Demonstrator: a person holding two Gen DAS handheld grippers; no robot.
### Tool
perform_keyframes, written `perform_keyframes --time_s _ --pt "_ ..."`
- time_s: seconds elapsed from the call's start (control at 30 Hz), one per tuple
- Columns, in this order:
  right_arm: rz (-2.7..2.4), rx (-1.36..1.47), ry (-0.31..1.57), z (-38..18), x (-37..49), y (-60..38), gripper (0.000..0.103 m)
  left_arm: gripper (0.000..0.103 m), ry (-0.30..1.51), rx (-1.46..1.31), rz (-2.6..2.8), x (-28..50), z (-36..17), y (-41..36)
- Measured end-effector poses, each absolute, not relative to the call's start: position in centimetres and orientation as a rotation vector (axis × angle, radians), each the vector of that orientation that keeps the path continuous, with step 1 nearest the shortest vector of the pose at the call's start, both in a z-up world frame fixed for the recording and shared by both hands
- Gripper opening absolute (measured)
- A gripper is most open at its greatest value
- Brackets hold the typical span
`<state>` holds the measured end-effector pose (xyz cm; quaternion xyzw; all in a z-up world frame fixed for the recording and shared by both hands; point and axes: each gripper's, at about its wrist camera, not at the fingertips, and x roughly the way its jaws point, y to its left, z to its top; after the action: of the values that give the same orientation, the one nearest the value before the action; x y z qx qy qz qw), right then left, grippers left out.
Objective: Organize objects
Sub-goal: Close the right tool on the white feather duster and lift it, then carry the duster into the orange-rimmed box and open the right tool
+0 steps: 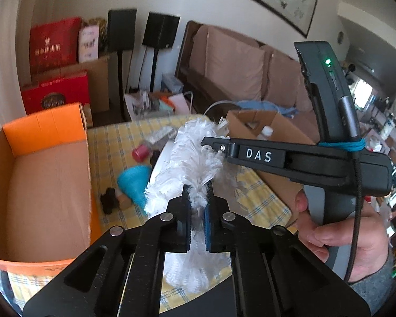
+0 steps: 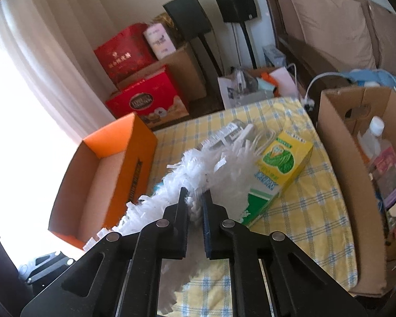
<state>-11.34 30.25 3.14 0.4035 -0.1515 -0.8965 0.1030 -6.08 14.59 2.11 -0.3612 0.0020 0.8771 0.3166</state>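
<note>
Both claws pinch one white fluffy duster head [image 1: 190,158] above the yellow checked table [image 2: 316,211]: the left gripper [image 1: 197,198] near one end, the right gripper [image 2: 195,198] further along. "DAS" reads on the right tool. The yellow carton's [image 2: 279,166] lettering is too blurred to read.

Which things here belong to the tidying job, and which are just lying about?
Job in hand:
- white fluffy duster
- left hand-held gripper
- right hand-held gripper
- orange box
- brown carton
- yellow-green packet

Lying about:
- sofa
- speakers
- red gift boxes
</note>
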Motion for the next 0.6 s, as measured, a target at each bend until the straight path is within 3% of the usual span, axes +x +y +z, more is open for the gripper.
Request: perform_keyframes --time_s 0.6 --pt "-2.631 1.012 -0.29 10.2 -10.4 22.2 0.006 0.006 -0.031 -0.805 2.497 -4.9 8.8 6.4"
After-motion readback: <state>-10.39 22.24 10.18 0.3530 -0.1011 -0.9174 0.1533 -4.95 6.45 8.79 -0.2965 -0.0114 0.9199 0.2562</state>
